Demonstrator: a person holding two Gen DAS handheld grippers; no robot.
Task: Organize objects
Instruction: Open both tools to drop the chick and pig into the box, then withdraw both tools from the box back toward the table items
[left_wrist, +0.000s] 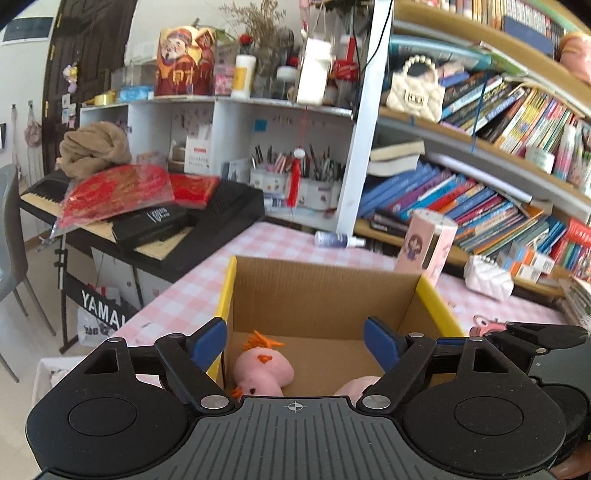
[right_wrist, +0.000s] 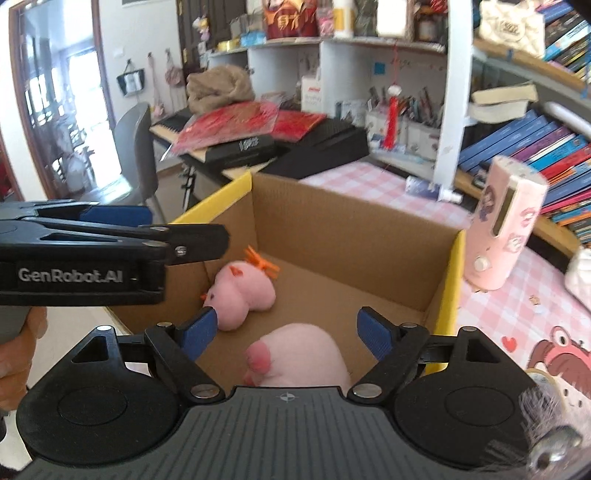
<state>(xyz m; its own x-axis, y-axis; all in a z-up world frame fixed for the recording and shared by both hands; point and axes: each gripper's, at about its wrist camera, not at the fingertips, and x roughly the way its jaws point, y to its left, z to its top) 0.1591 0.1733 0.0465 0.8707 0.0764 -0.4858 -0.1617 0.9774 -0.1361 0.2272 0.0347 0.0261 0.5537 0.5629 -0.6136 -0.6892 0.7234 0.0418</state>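
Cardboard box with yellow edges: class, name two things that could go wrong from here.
1. Left gripper straddles the cardboard box's left wall; moving sideways could drag the box.
2. Tall pink cylindrical container stands close beside the box's right wall; right gripper, pulling away, might topple it.

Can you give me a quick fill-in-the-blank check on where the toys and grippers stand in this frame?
1. The pink plush chick lies inside the ____ box.
2. The tuft on the plush chick's head is ____ in colour.
3. The right gripper has its jaws ____, with nothing pressed between its blue pads.
4. The tablecloth under the box has a pink and white ____ pattern.

Missing words: cardboard; orange; open; checked
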